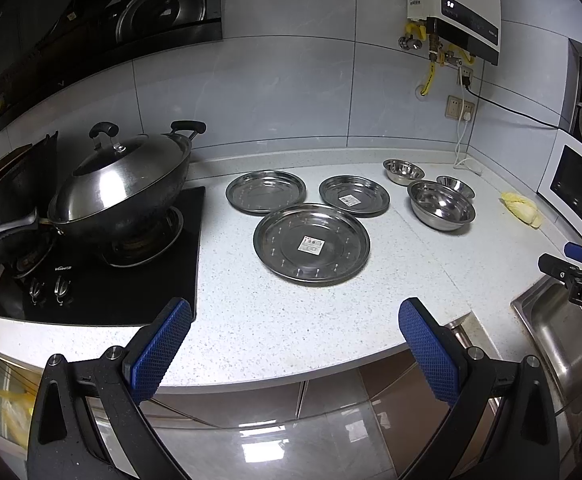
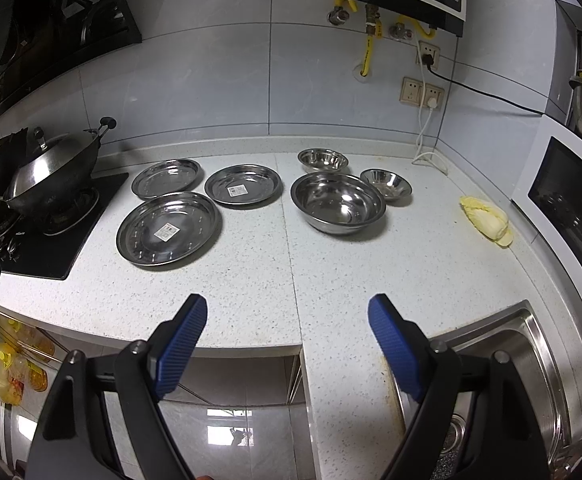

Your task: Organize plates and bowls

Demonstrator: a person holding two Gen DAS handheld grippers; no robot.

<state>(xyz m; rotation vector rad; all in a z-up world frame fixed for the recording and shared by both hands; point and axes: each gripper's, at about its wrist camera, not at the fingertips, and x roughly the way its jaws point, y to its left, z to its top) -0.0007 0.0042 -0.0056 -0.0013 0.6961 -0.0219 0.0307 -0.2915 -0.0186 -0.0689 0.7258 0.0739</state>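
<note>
Three steel plates lie on the white counter: a large plate (image 1: pixel 312 245) (image 2: pixel 169 229) in front, a plate (image 1: pixel 265 191) (image 2: pixel 167 178) behind it on the left, a labelled plate (image 1: pixel 354 195) (image 2: pixel 243 189) on the right. Three steel bowls stand to their right: a large bowl (image 1: pixel 441 205) (image 2: pixel 338 202), a medium bowl (image 1: pixel 403 171) (image 2: pixel 322 159) behind it, a small bowl (image 1: pixel 455 186) (image 2: pixel 386 183). My left gripper (image 1: pixel 295 312) is open and empty over the counter's front edge. My right gripper (image 2: pixel 287 308) is open and empty, also at the front edge; part of it shows in the left wrist view (image 1: pixel 579 276).
A lidded wok (image 1: pixel 121 188) sits on the black gas hob (image 1: pixel 91 276) at the left. A steel sink (image 2: pixel 503 364) is at the front right. A piece of cabbage (image 2: pixel 485 220) lies near the white microwave (image 2: pixel 571 204). Cables hang from wall sockets (image 2: pixel 421 92).
</note>
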